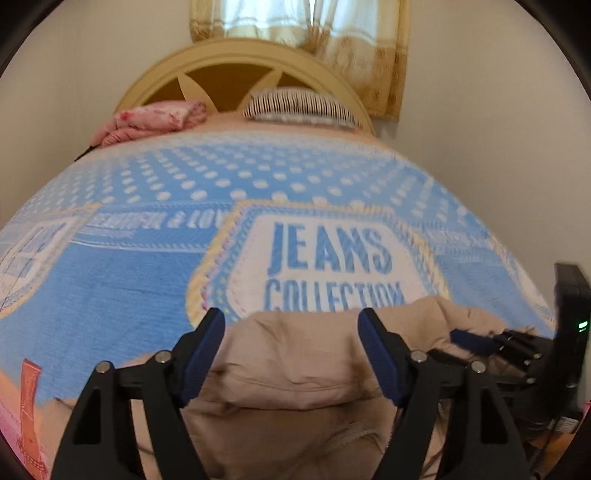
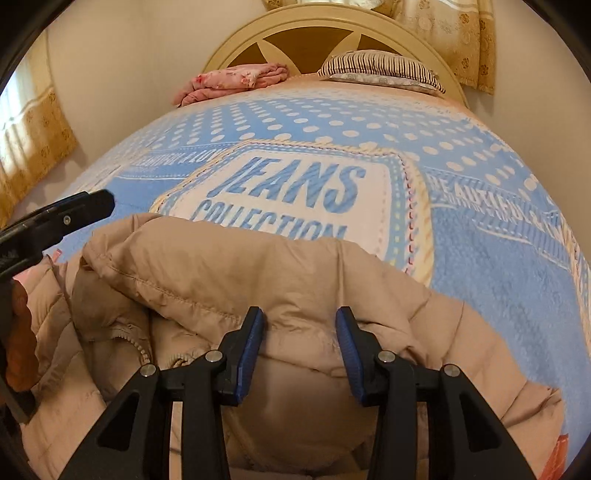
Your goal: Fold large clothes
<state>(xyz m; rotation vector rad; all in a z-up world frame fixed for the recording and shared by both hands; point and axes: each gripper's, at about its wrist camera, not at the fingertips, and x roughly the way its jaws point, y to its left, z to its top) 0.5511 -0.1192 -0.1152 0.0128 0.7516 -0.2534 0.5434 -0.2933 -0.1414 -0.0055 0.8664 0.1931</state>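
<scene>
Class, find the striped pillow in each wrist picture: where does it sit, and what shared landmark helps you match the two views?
Left wrist view: the striped pillow lies top centre, against the headboard.
Right wrist view: the striped pillow lies top, right of centre, against the same headboard.
Shared landmark: the folded pink cloth to the pillow's left in both.

Both views are taken from close above the beige jacket (image 1: 295, 369) at the bed's foot, angled down and aimed toward the headboard (image 1: 236, 70). The right wrist view is set further right. The blue blanket (image 2: 480, 240) and pillow (image 2: 380, 68) are shared.
</scene>
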